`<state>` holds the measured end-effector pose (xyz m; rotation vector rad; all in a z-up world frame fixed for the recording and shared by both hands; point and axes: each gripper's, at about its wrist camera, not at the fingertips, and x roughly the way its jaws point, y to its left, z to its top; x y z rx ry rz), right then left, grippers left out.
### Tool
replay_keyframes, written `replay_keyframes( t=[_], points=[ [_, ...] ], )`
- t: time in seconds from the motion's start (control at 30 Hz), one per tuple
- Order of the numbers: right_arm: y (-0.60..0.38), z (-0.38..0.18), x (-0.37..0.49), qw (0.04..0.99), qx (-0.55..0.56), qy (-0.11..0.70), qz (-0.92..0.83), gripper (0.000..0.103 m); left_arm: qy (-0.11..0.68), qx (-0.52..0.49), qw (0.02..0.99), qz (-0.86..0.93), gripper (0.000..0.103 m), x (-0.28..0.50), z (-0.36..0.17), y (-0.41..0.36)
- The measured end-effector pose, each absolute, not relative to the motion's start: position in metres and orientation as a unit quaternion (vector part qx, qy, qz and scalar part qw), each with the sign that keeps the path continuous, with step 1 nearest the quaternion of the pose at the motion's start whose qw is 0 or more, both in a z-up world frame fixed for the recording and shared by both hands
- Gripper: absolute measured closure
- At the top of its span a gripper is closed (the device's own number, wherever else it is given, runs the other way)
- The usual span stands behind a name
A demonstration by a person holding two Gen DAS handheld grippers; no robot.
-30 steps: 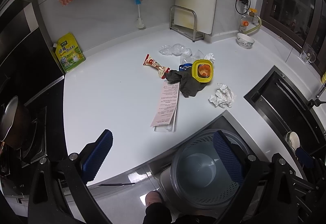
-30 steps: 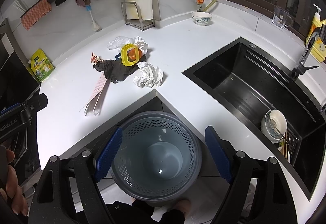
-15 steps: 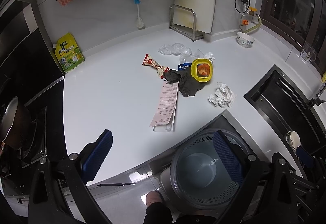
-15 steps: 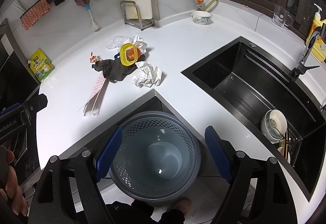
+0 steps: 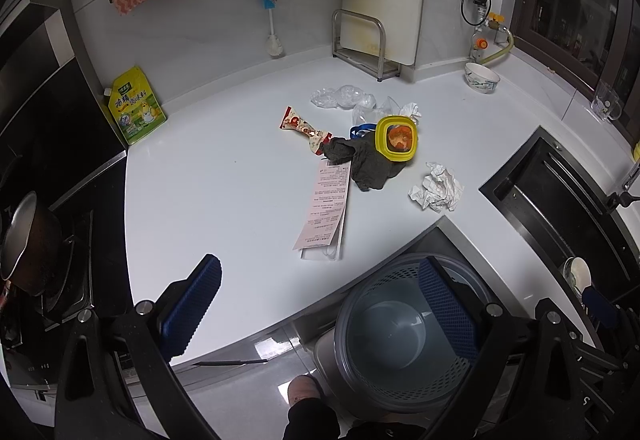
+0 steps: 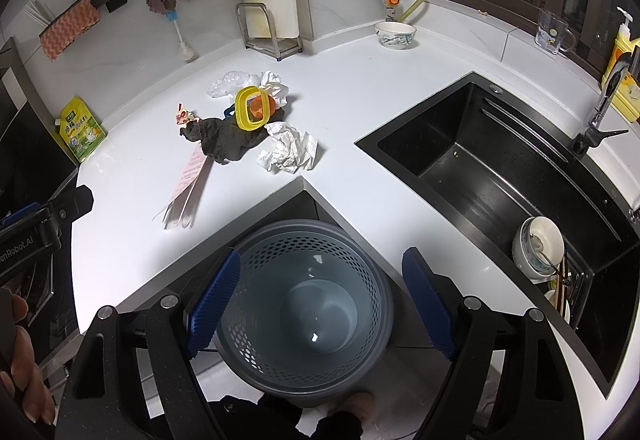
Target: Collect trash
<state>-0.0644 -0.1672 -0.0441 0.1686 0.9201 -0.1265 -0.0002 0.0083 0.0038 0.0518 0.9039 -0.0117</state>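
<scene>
Trash sits in a loose cluster on the white counter (image 5: 224, 176), well ahead of your left gripper (image 5: 318, 304), whose blue pads are spread wide with nothing between them. From that wrist you see a long receipt (image 5: 324, 208) nearest the claw, a dark rag (image 5: 370, 164) touching its far end, a yellow-rimmed container (image 5: 396, 138) resting on the rag, a red snack wrapper (image 5: 302, 128) to the left, clear plastic (image 5: 340, 96) behind, and a crumpled paper ball (image 5: 436, 188) off to the right. The grey perforated bin (image 5: 400, 336) stands on the floor below the counter edge, partly behind your right-hand pad.

From the right wrist, your right gripper (image 6: 320, 304) is likewise wide and empty, hanging directly over the bin (image 6: 304, 304), which shows between its pads. The paper ball (image 6: 288, 148) lies up and ahead near the counter's inner corner, just beside the rag (image 6: 224, 138) and container (image 6: 252, 110); the receipt (image 6: 188, 184) trails to the left. A black sink (image 6: 500, 176) lies to the right.
</scene>
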Motion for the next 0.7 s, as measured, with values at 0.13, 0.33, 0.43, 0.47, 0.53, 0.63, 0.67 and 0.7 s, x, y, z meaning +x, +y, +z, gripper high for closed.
replay_keyframes(
  t=[0.13, 0.33, 0.43, 0.47, 0.53, 0.63, 0.67, 0.7],
  points=[
    [-0.1678, -0.0442, -0.0641, 0.891, 0.082, 0.443, -0.061, 0.024, 0.437, 0.025, 0.899, -0.006, 0.006, -0.0002, 0.0036, 0.0082],
    [-0.1688, -0.0446, -0.0638, 0.891, 0.082, 0.443, -0.061, 0.024, 0.437, 0.025, 0.899, -0.006, 0.006, -0.0002, 0.0036, 0.0081],
    [-0.1689, -0.0446, -0.0641, 0.891, 0.082, 0.443, -0.061, 0.024, 0.437, 0.026, 0.899, -0.006, 0.006, -0.0003, 0.0036, 0.0079],
    [-0.1689, -0.0447, -0.0640, 0.891, 0.082, 0.443, -0.061, 0.024, 0.436, 0.026, 0.899, -0.006, 0.006, -0.0004, 0.0036, 0.0079],
    [-0.1699, -0.0449, -0.0632, 0.891, 0.083, 0.443, -0.061, 0.024, 0.436, 0.026, 0.899, -0.006, 0.006, -0.0002, 0.0036, 0.0079],
    [-0.1700, -0.0449, -0.0631, 0.891, 0.082, 0.443, -0.060, 0.024, 0.436, 0.026, 0.900, -0.005, 0.006, -0.0002, 0.0035, 0.0075],
    [-0.1700, -0.0449, -0.0631, 0.891, 0.083, 0.443, -0.061, 0.024, 0.436, 0.026, 0.900, -0.005, 0.006, -0.0002, 0.0035, 0.0075],
    [-0.1702, -0.0450, -0.0631, 0.891, 0.083, 0.443, -0.061, 0.024, 0.435, 0.026, 0.900, -0.005, 0.006, 0.0001, 0.0036, 0.0075]
  ],
)
